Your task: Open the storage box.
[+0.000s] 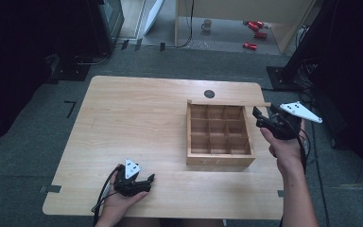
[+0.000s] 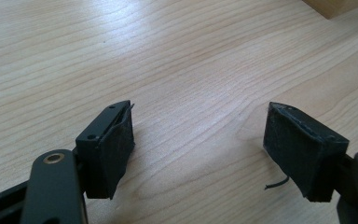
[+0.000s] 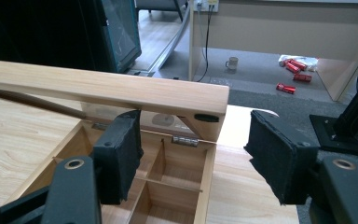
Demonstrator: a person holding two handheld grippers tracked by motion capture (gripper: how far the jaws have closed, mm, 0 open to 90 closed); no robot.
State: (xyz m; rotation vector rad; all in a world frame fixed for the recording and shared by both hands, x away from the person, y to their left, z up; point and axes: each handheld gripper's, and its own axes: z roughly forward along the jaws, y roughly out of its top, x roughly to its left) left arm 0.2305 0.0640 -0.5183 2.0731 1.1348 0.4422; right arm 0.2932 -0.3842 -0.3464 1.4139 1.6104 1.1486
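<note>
Wooden compartment box (image 1: 220, 135) sits on the right half of the light wood table (image 1: 137, 123) in the high view, a three-by-three grid of cells with its lid (image 1: 227, 102) raised at the far edge. The right tongs (image 1: 256, 115) hover just off the box's far right corner, by the lid's end. The left tongs (image 1: 147, 182) rest low near the front edge, well apart from the box. Way back on the floor: a mug (image 1: 207, 24) and some red cans (image 1: 254, 33). Can't read any writing on them.

Left gripper view: left tongs (image 2: 198, 144) spread wide over bare table (image 2: 177, 65), nothing between the pads.

Right gripper view: right tongs (image 3: 193, 161) also spread apart, empty, just below the lid (image 3: 121, 91), which tilts over the open box (image 3: 168, 186). A small metal hinge (image 3: 185, 140) shows at the back wall. No labels anywhere that I can make out.
</note>
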